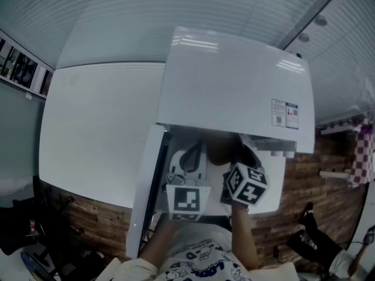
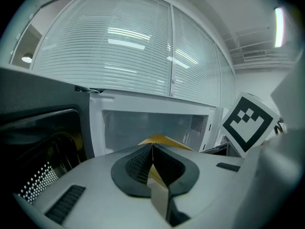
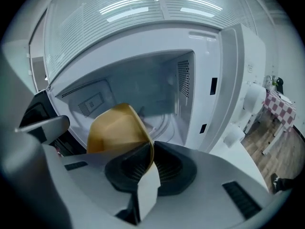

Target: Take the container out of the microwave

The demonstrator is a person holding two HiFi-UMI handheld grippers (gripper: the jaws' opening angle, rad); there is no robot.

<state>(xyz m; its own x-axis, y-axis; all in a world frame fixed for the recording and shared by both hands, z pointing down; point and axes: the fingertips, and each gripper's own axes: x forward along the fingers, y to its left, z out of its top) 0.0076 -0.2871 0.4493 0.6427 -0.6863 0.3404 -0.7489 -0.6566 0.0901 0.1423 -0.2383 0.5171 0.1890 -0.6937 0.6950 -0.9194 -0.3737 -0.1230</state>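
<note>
A white microwave stands on a white counter with its door swung open to the left. A tan-yellow container is held at the mouth of the empty cavity. My right gripper is shut on its rim. In the left gripper view a yellow edge of the container shows just past the jaws, and my left gripper is shut on it. In the head view both marker cubes sit side by side before the opening, and the container is mostly hidden.
The dark window of the open door stands close on the left. The microwave's control side is to the right. The white counter stretches left of the microwave. Wooden floor and a checkered cloth lie to the right.
</note>
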